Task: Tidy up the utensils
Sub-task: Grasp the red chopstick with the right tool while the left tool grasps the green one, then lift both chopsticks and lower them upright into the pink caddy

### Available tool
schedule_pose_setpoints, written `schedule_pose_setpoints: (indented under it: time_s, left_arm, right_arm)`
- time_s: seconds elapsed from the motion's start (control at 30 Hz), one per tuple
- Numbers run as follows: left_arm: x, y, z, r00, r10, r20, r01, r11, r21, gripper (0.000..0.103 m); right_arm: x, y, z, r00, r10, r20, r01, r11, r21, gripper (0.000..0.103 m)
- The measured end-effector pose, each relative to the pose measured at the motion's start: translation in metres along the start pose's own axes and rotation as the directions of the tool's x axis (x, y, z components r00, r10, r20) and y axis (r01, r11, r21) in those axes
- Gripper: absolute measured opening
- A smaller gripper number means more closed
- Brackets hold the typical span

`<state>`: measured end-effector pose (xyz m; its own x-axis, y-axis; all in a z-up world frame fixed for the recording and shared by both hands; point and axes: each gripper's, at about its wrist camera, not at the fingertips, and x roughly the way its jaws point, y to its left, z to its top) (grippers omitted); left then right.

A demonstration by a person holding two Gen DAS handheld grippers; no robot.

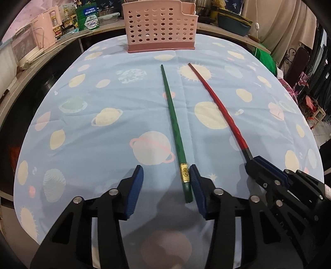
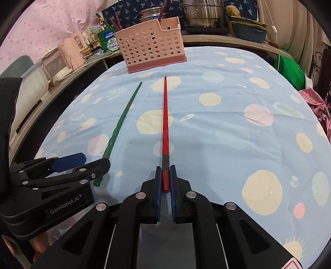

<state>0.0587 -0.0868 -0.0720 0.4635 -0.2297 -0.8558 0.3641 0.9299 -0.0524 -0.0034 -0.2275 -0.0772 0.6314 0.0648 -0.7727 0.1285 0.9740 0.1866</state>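
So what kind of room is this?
Probably a home kitchen or dining corner: steel cooking pots on the back counter, a pink perforated plastic utensil caddy, and a planet-print blue cloth covering the table.

Light's even and fairly bright from overhead, no hard glare. Soft shadow pools on the tablecloth (image 1: 103, 99) right under my left gripper (image 1: 166, 173), and a fainter one under my right gripper (image 2: 165, 175). Both views are fisheye: table edge bows hard, corners go black w/ vignetting. Centre's sharp enough, colours a bit washed. Background clutter round the rim looks soft and smeared; the near fingers (image 1: 134, 186) are slightly blurred.
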Motion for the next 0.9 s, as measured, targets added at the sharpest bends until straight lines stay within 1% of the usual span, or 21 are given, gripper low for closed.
schedule_pose_setpoints:
  time_s: [0.03, 0.07, 0.13, 0.2, 0.3, 0.33, 0.6, 0.9]
  left_arm:
    - [-0.001, 0.0, 0.0, 1.0, -0.003, 0.0, 0.003, 1.0, 0.002, 0.036]
    - [-0.001, -0.001, -0.001, 1.0, -0.005, -0.001, 0.005, 1.0, 0.004, 0.031]
    - [-0.002, -0.002, -0.002, 1.0, -0.011, -0.001, 0.011, 1.0, 0.005, 0.027]
    - [-0.003, -0.003, -0.003, 1.0, -0.017, -0.004, 0.017, 1.0, 0.007, 0.018]
    - [-0.005, -0.004, -0.005, 1.0, -0.027, -0.01, 0.027, 1.0, 0.013, 0.009]
    - [-0.005, -0.004, -0.005, 0.999, -0.032, -0.012, 0.032, 0.999, 0.013, 0.008]
    - [-0.012, -0.006, -0.006, 0.999, -0.046, -0.011, 0.046, 0.999, 0.005, 0.007]
    - [-0.04, 0.001, 0.006, 0.997, -0.068, 0.046, 0.069, 0.997, -0.019, 0.007]
  right_arm:
    - [0.0, 0.0, 0.0, 1.0, 0.0, 0.0, 0.0, 1.0, 0.0, 0.007]
    - [0.0, 0.0, 0.0, 1.0, -0.001, 0.0, 0.001, 1.0, 0.0, 0.007]
    - [0.0, 0.0, 0.0, 1.0, -0.001, 0.0, 0.001, 1.0, -0.001, 0.007]
    - [0.0, 0.0, 0.0, 1.0, 0.001, -0.001, -0.001, 1.0, 0.0, 0.007]
    - [-0.001, 0.001, -0.001, 1.0, 0.004, -0.001, -0.004, 1.0, 0.002, 0.007]
    - [-0.002, 0.001, -0.002, 1.0, 0.006, -0.001, -0.006, 1.0, 0.002, 0.007]
    - [-0.008, 0.001, -0.004, 1.0, 0.022, 0.002, -0.022, 1.0, 0.01, 0.007]
    - [-0.025, 0.001, 0.005, 0.999, 0.033, 0.035, -0.034, 0.999, 0.02, 0.007]
